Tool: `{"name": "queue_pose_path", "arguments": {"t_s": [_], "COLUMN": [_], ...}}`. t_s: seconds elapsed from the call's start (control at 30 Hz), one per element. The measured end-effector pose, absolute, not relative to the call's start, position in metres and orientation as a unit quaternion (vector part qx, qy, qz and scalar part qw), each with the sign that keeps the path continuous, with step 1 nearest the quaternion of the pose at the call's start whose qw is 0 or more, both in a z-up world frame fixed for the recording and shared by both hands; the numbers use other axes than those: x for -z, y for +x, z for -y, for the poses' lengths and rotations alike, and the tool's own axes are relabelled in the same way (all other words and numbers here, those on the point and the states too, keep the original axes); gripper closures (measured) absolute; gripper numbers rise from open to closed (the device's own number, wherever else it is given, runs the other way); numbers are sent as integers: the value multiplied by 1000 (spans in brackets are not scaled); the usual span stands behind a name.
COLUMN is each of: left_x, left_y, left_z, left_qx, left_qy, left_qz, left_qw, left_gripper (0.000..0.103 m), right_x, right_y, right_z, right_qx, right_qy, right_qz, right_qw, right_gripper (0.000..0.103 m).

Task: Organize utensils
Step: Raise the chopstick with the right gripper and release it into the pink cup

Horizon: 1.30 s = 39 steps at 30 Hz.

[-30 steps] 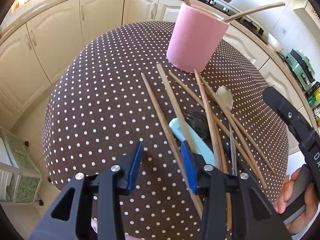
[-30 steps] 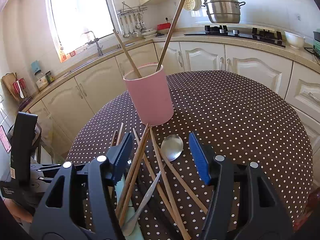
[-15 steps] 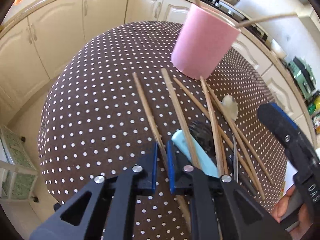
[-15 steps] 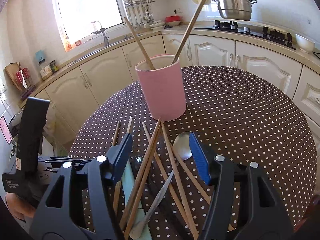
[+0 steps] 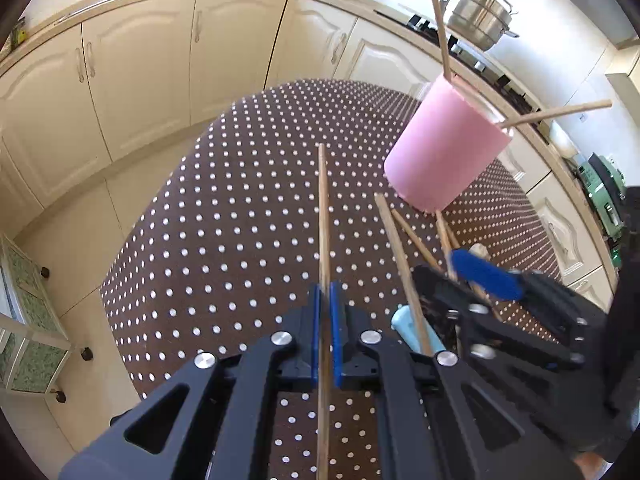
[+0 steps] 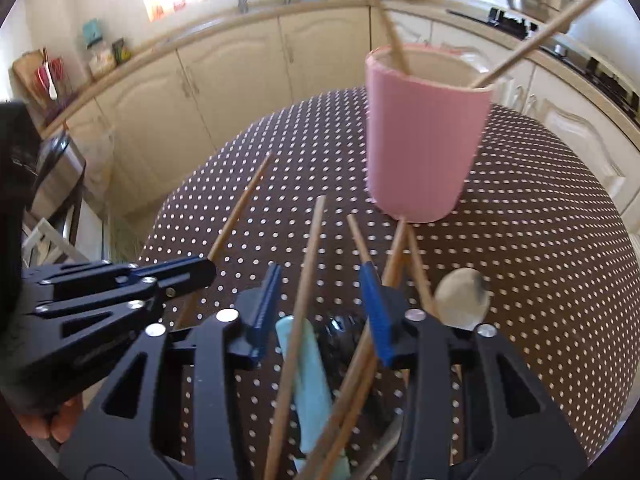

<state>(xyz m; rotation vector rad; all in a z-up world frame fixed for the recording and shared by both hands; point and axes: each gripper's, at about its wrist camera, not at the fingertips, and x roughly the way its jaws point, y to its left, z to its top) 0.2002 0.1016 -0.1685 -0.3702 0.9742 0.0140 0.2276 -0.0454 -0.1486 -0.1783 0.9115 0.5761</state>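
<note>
My left gripper (image 5: 325,332) is shut on a wooden chopstick (image 5: 323,216) and holds it above the dotted table, tip pointing away. It also shows in the right wrist view (image 6: 240,208), held by the left gripper (image 6: 200,272). A pink cup (image 5: 444,160) stands at the far right with two chopsticks inside; it also shows in the right wrist view (image 6: 424,140). My right gripper (image 6: 320,312) is open, low over a pile of several chopsticks (image 6: 308,280), a light-blue handle (image 6: 312,376) and a metal spoon (image 6: 462,296). One chopstick lies between its jaws.
The round table wears a brown cloth with white dots (image 5: 240,220). Cream kitchen cabinets (image 5: 140,60) curve behind it. A steel pot (image 5: 480,16) sits on the hob at the back right. A small trolley (image 5: 24,320) stands on the floor at left.
My left gripper closed on the leftmost chopstick and lifted it off the table. My right gripper dropped lower and closer over the utensil pile, narrowing somewhat but still open.
</note>
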Motion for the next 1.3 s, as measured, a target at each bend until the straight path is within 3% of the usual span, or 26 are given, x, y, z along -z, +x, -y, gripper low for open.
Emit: {"name": "queue_pose_path", "arguments": {"t_s": [0.2,0.27,0.4,0.9,1.3], "left_x": [159,155,147,81,22], "left_y": [203,205,204,183,215], "left_z": [-108,-108,-105,-80,-45], "left_qx": [-2,2,13,66,89], "left_qy": [-183,-182,-183,-194,-163], "left_qz": [-443,-434,-411,-245,-105], "left_qw": [878,882,893,948,977], "left_gripper": [98,98,98,98,98], "right_x": [161,165,168,81,12], "right_y": [236,236,233,223,233], "right_z": [22,17,14,91,123], "right_qx": [-278,-283,-295,-342,-320], "right_qy": [-109,-115,-114,59,102], "right_qz": [-462,-468,-463,-307,-156], "right_qw": [835,829,828,886,929], "right_gripper": [72,87,94,96,96]}}
